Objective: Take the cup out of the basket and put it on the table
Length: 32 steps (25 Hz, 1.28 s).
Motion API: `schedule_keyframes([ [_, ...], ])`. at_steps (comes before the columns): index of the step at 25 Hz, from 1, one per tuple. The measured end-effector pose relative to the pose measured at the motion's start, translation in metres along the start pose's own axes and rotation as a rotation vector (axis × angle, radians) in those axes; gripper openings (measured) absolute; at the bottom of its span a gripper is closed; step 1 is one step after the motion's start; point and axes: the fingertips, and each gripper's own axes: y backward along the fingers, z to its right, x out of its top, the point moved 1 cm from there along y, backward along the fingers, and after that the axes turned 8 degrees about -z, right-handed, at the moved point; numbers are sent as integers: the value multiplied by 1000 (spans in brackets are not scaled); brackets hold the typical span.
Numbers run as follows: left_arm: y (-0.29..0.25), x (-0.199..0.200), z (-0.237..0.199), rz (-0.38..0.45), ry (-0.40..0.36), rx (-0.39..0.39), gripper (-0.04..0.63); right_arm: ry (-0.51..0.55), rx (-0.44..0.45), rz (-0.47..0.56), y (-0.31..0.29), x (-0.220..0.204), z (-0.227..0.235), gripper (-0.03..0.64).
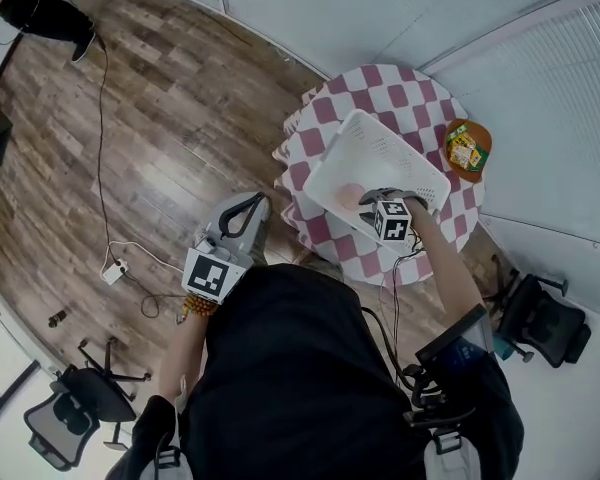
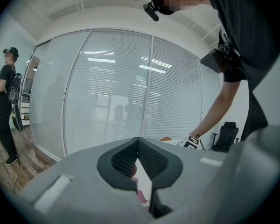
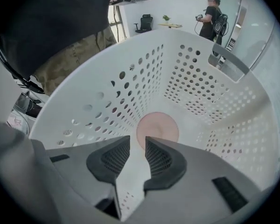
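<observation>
A white perforated basket (image 1: 332,146) stands on the round table with a pink and white checked cloth (image 1: 380,83). A pale pink cup (image 1: 350,195) lies inside it, near the person. In the right gripper view the cup (image 3: 157,127) rests on the basket floor (image 3: 196,78), just beyond my right gripper (image 3: 137,141). That gripper is open, with nothing between its pads, and reaches into the basket (image 1: 385,198). My left gripper (image 1: 248,206) hangs over the wooden floor left of the table, away from the basket. Its jaws (image 2: 138,141) meet at the tips and hold nothing.
An orange plate with a snack pack (image 1: 467,148) sits at the table's right edge. Glass walls with blinds (image 2: 112,87) stand behind the table. Office chairs (image 1: 545,318) (image 1: 75,403), a floor cable with a power strip (image 1: 114,270) and another person (image 1: 40,8) surround the spot.
</observation>
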Motion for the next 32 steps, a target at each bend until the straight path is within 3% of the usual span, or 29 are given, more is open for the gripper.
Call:
schedule_keyframes([
  [10,16,-10,-13,-13,11,30,3,-45,53,-8,-22,7,-1,107],
  [23,12,-9,-19,-2,-19,-4,3,-75,13,-38,-22,6,2,60],
  [32,12,-6,-27,13,-28,-12,3,28,18,-137,-21,3,1,61],
])
